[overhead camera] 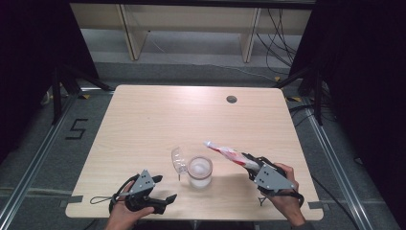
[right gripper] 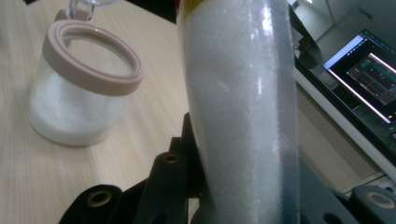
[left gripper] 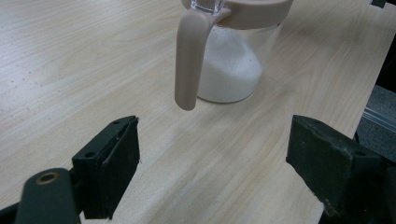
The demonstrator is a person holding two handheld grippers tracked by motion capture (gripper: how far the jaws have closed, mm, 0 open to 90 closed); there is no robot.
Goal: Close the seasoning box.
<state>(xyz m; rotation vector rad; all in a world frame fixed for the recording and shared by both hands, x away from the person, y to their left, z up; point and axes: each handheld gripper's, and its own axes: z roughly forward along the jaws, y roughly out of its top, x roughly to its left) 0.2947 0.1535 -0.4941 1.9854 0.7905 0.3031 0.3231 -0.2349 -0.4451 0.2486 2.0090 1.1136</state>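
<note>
Bag of white grains [overhead camera: 229, 153] clamped in right gripper [overhead camera: 250, 164] jaws, tilted toward jar [overhead camera: 199, 171], left gripper [overhead camera: 168, 197] jaws wide, empty

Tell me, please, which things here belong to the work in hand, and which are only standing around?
In the work: the bag of white grains, gripped by the right gripper; the open jar with its flipped-up lid.

Only around: the open left gripper, the cables behind the table.
</note>
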